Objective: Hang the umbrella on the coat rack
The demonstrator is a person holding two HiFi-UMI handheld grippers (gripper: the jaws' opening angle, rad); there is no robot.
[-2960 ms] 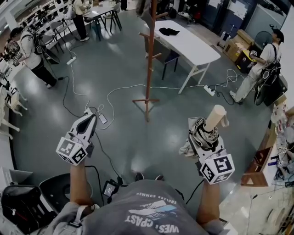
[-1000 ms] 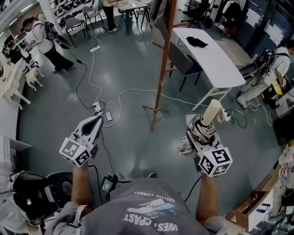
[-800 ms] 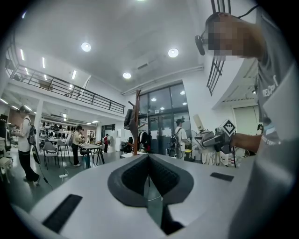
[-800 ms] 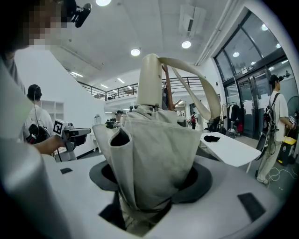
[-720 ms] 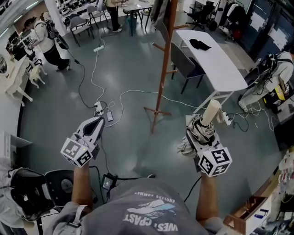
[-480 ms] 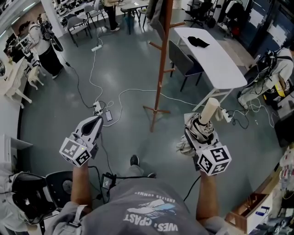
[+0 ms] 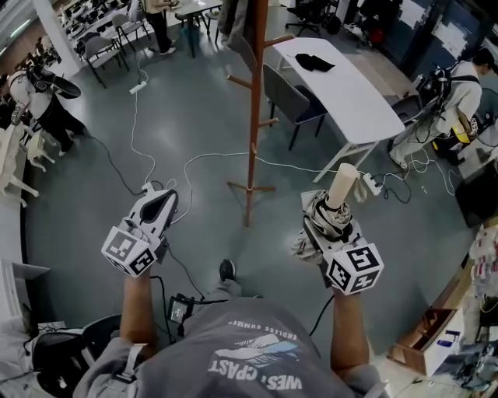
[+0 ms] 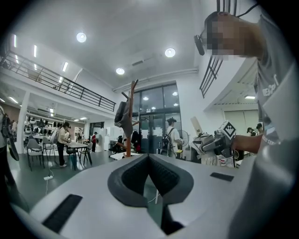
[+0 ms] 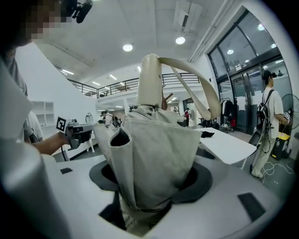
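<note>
As the coat rack (image 7: 254,116) draws nearer than a second ago (upper centre, a shoe striding below it), my right gripper (image 7: 333,235) clamps the folded umbrella (image 7: 330,211), handle up, lower right. My left gripper (image 7: 159,207) is closed, empty. I judge the hanging not yet begun.

Bare grey floor (image 7: 214,210) lies open straight ahead as far as the coat rack (image 7: 254,116) at 12 o'clock, with room on its left side toward 10 o'clock. A white cable (image 7: 204,158) loops over the floor from 11 o'clock and past the rack's foot. A dark chair (image 7: 282,95) stands just beside the pole at 1 o'clock, the white table (image 7: 350,93) behind it toward 2 o'clock. A grey garment (image 7: 232,19) hangs near the rack's top on the 11 o'clock side; the lower pegs (image 7: 268,122) stick out bare
</note>
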